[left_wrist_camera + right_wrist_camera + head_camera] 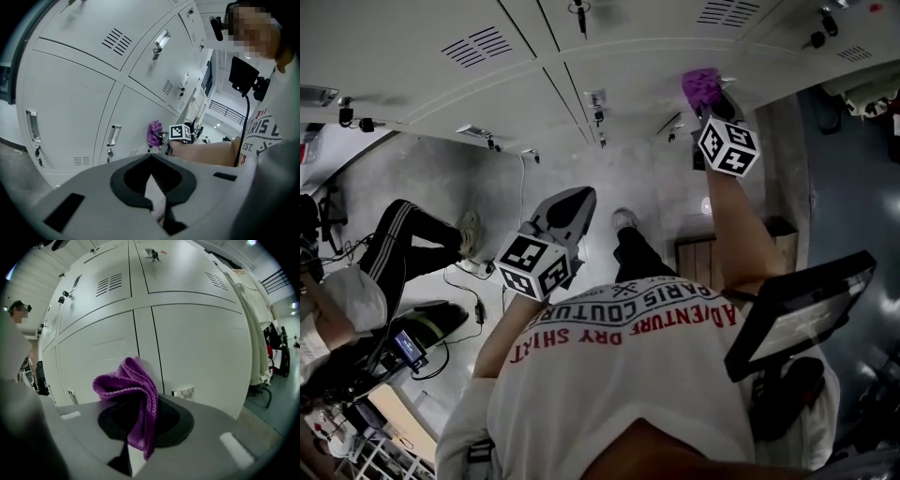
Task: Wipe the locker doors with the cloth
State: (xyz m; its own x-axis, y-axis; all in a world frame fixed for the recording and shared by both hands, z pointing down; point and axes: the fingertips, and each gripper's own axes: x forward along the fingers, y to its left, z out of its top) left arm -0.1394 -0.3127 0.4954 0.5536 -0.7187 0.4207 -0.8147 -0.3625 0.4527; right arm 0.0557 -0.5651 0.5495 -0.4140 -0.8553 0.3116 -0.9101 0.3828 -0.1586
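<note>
A purple cloth is bunched in my right gripper, which is shut on it and held up at a pale grey locker door. In the right gripper view the cloth drapes over the right gripper, its top by the seam between two lower doors. Whether it touches the metal I cannot tell. My left gripper hangs lower, away from the lockers, shut with nothing in it. The left gripper view shows the left gripper, the cloth and the locker doors.
A seated person in striped trousers is at the left, with cables on the floor. A wooden bench stands by the lockers. A screen on a mount juts out at my right. Pale coats hang beyond the lockers.
</note>
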